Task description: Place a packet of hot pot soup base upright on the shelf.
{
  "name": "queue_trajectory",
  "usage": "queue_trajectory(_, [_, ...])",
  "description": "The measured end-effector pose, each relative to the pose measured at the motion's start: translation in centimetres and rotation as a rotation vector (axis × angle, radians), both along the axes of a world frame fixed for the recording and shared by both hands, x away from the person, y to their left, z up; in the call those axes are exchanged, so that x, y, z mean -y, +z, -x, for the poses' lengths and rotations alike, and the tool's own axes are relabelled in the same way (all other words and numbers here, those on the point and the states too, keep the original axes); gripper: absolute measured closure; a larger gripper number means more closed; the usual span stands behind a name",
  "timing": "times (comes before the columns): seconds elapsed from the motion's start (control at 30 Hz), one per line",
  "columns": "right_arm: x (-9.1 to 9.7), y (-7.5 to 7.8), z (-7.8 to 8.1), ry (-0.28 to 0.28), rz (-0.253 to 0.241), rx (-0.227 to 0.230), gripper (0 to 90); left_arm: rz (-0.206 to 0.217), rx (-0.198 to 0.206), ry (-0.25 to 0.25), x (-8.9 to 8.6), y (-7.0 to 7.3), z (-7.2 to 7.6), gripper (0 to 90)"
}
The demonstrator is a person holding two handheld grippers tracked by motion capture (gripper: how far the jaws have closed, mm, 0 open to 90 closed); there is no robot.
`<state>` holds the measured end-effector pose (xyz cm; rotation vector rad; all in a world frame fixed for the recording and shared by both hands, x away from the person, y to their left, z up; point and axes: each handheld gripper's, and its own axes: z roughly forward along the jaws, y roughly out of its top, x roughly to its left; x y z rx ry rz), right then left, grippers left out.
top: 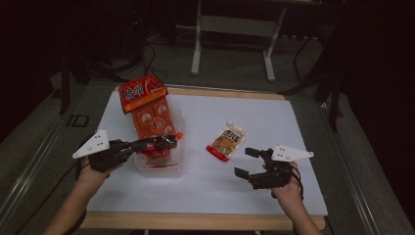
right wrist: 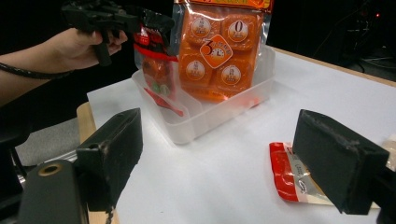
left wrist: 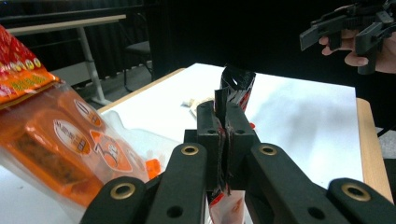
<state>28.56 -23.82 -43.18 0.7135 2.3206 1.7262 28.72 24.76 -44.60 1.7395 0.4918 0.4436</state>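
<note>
Left hand-held gripper [top: 169, 142] pinches red packet [right wrist: 156, 70] over bin [right wrist: 205, 119] (table's right half open).

- Your left gripper [left wrist: 227, 135] pinches a small red and black foil sachet [left wrist: 236, 88]; the closed jaws cover its middle, and the left gripper view's bottom edge cuts off its lower end.
- The print on the large orange snack bag [top: 152, 115] is too small to read.
- In the right gripper view, the near jaw hides part of the flat red and beige pouch [right wrist: 292, 179].
</note>
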Motion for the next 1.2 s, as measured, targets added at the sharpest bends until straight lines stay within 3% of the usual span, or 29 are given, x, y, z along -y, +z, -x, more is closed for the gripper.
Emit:
queue_trajectory(0.2, [-0.1, -0.2, -0.1, 0.001, 0.01, -0.002, 16.2, 0.011, -0.022, -0.001, 0.0, -1.2, -0.2, 87.8])
queue_trajectory(0.5, [-0.2, -0.3, -0.1, 0.013, 0.021, 0.014, 17.0, -0.015, -0.042, -0.017, 0.4, -2.3, -0.4, 87.7])
queue_trajectory(0.63, [-0.2, -0.3, -0.1, 0.019, 0.02, -0.003, 16.1, -0.022, -0.05, -0.02, 0.4, -2.8, -0.4, 87.7])
queue_trajectory(0.77, [-0.3, -0.4, -0.1, 0.009, 0.062, 0.0, 15.0, -0.014, -0.05, -0.02, 0.3, -3.2, -0.4, 87.5])
queue_trajectory(0.97, [-0.2, -0.5, -0.2, 0.009, 0.058, -0.007, 14.7, -0.028, -0.029, -0.004, 0.2, -3.4, -0.4, 86.2])
queue_trajectory(1.13, [-0.1, -0.4, -0.1, 0.005, 0.054, -0.013, 14.5, -0.021, -0.056, 0.022, 0.2, -3.0, -0.5, 78.8])
queue_trajectory(1.17, [-0.1, -0.4, -0.1, 0.005, 0.054, -0.013, 14.5, -0.009, -0.057, 0.031, 0.1, -2.8, -0.5, 76.0])
queue_trajectory(1.2, [-0.1, -0.3, -0.1, 0.004, 0.055, -0.011, 14.5, 0.0, -0.064, 0.045, 0.2, -2.7, -0.4, 67.2])
